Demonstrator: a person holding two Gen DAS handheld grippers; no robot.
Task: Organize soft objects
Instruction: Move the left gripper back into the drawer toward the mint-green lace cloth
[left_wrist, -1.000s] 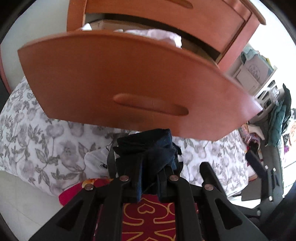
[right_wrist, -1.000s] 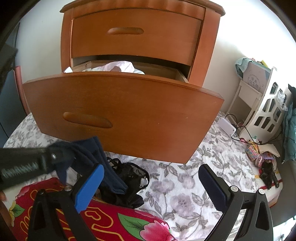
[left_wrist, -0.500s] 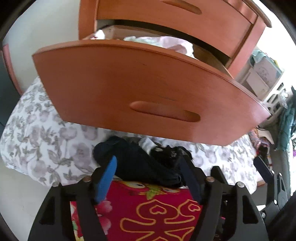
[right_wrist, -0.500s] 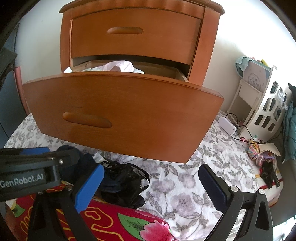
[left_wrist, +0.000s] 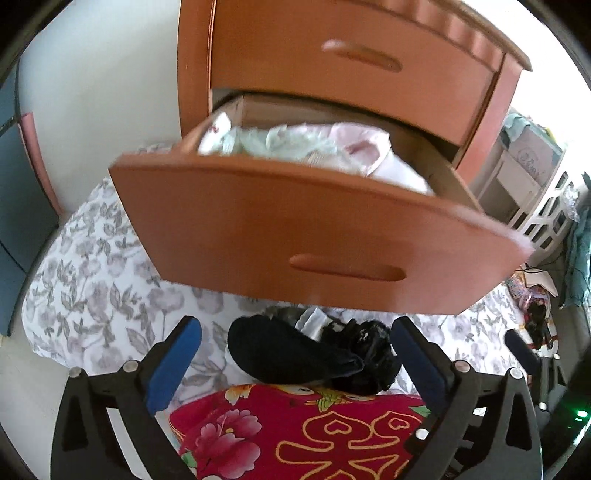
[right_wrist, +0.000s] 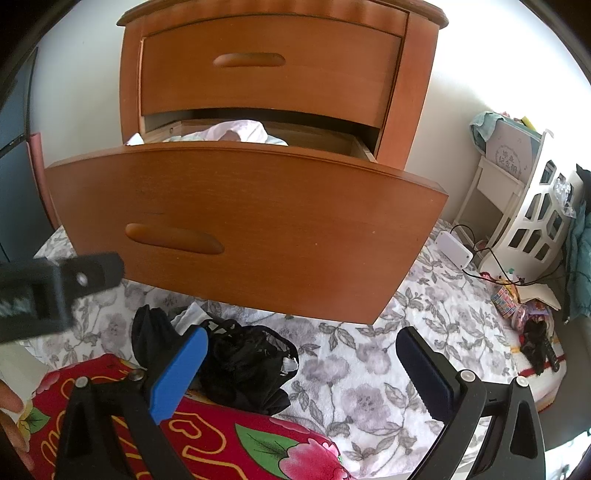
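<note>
While left gripper (left_wrist: 295, 354) fingers opening above dark garment (left_wrist: 291, 356), right gripper (right_wrist: 301, 365) wide, empty; no legible writing.

So the dresser (right_wrist: 273, 85) stands on the bedspread (right_wrist: 388, 350) against the wall, lower drawer (right_wrist: 258, 229) pulled way out, clothes (left_wrist: 306, 147) piled inside. Under the drawer's front edge sits a heap of garments (right_wrist: 243, 365) on the bedspread, just behind the quilt (right_wrist: 221, 443) nearest the cameras. Right of the dresser there's a shelf (right_wrist: 517, 206), with a power strip (right_wrist: 454, 249) on the bedspread before it and toys (right_wrist: 532, 317) further right.
</note>
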